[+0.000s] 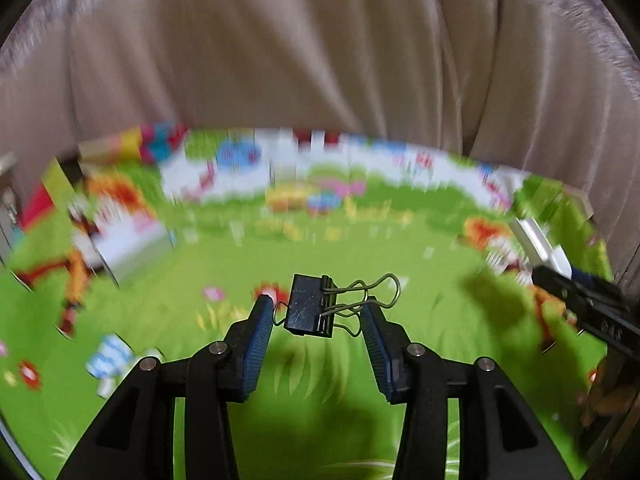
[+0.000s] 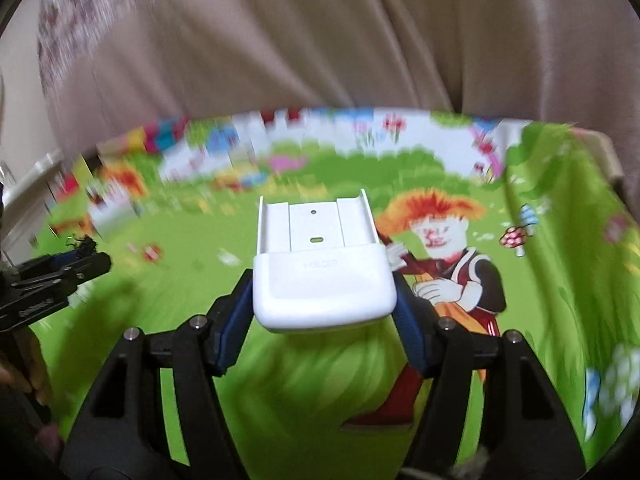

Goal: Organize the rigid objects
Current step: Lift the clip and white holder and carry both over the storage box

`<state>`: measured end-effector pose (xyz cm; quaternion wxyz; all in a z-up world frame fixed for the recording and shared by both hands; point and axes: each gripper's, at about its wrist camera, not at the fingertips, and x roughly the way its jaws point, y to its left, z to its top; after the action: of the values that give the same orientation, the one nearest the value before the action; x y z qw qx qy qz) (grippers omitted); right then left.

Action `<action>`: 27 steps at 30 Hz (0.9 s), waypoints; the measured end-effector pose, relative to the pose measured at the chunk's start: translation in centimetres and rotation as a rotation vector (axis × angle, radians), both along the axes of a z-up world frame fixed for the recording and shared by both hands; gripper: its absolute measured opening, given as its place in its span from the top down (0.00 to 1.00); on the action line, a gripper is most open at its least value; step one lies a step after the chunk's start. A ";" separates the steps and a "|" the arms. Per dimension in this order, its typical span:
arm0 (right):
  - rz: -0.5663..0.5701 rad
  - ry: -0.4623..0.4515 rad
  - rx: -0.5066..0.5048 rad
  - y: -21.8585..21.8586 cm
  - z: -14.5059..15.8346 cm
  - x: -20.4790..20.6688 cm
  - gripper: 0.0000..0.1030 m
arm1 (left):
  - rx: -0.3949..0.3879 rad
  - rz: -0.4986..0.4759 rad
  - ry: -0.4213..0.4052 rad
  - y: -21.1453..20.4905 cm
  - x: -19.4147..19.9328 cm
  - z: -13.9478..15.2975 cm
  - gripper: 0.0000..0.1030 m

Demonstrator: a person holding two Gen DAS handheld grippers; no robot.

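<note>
Left gripper (image 1: 316, 310) clamped on black metal binder clip (image 1: 310, 310) by its wire handles, above green cartoon-print tablecloth (image 1: 320, 248), open cloth ahead to far edge, beige curtain (image 1: 280, 48) behind, right gripper (image 2: 324, 292) clamped on smooth white plastic holder (image 2: 324, 276), raised mid-tabletop

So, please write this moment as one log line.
left gripper: shut on binder clip | right gripper: shut on white holder | both above green mat
</note>
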<state>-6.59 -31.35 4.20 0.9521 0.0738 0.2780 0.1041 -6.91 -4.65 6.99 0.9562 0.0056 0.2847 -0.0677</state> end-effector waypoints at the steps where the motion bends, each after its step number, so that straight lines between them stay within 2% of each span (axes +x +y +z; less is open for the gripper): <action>1: -0.010 -0.041 0.014 0.1 0.8 -1.1 0.34 | -0.002 0.000 -0.041 -0.1 -0.7 1.1 0.55; 6: -0.079 -0.346 -0.031 0.9 7.9 -8.7 0.34 | -0.044 -0.019 -0.285 -1.2 -6.0 7.7 0.55; 7: -0.103 -0.412 -0.049 1.1 9.5 -10.4 0.34 | -0.054 -0.025 -0.313 -1.2 -6.9 8.6 0.55; 10: -0.131 -0.534 -0.055 1.3 12.8 -14.4 0.34 | -0.072 -0.047 -0.397 -1.5 -10.2 11.2 0.57; 11: -0.131 -0.566 -0.057 1.4 13.7 -15.6 0.34 | -0.073 -0.053 -0.418 -1.5 -11.3 12.0 0.61; 13: -0.120 -0.614 -0.070 1.9 15.3 -17.5 0.34 | -0.077 -0.060 -0.437 -1.5 -12.9 13.2 0.61; 16: -0.103 -0.657 -0.075 2.7 16.9 -19.5 0.34 | -0.096 -0.072 -0.444 -1.0 -14.8 14.6 0.62; 20: -0.081 -0.659 -0.069 3.6 17.4 -20.2 0.34 | -0.090 -0.093 -0.432 -0.9 -16.0 14.8 0.79; 22: -0.068 -0.646 -0.070 4.0 17.3 -20.0 0.34 | -0.082 -0.100 -0.412 -1.0 -15.9 14.3 0.79; 25: -0.054 -0.608 -0.074 4.2 16.5 -19.5 0.34 | -0.098 -0.121 -0.288 -0.1 -13.8 11.9 0.78; 27: -0.047 -0.584 -0.075 4.0 16.1 -19.2 0.34 | -0.169 -0.140 -0.157 2.0 -12.2 9.4 0.64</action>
<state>-25.79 -27.38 20.30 0.9960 0.0120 -0.0059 0.0887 -19.09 -2.66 16.39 0.9656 -0.0498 0.2009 -0.1575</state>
